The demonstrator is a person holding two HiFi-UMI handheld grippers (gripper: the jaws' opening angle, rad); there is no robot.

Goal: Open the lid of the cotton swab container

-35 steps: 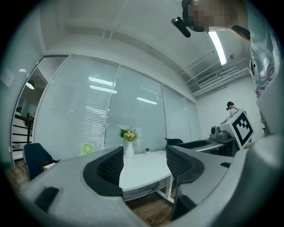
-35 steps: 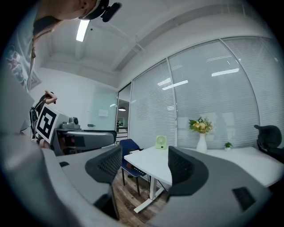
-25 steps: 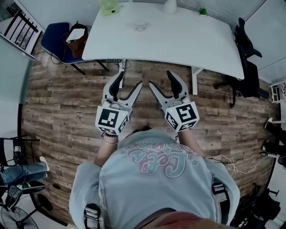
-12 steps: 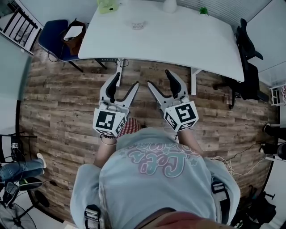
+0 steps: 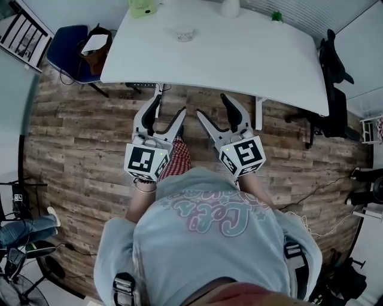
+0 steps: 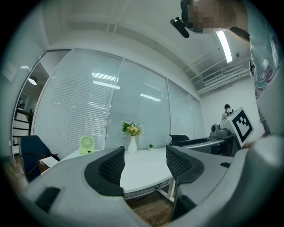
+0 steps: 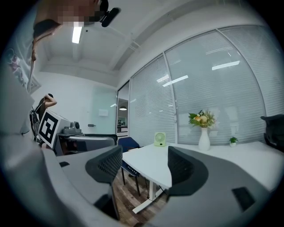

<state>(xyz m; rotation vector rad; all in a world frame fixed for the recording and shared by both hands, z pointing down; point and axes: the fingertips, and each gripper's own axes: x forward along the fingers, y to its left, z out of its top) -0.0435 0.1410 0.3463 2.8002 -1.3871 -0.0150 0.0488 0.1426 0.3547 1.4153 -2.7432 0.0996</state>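
Smooth matt white table [image 5: 239,54]; wood-plank floor [image 5: 78,137] (rough-grained).

The small clear thing [image 5: 185,34] on the counter [image 5: 239,54], way ahead of the left tool [image 5: 169,107], was too tiny to identify. Past it, the vase [image 5: 229,7] and green fan [image 5: 145,8] got chopped by the top edge.

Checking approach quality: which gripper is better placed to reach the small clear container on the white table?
Left gripper, marginally: the small clear container lies slightly nearer its side than the right gripper. Both are open, empty and short of the white table.
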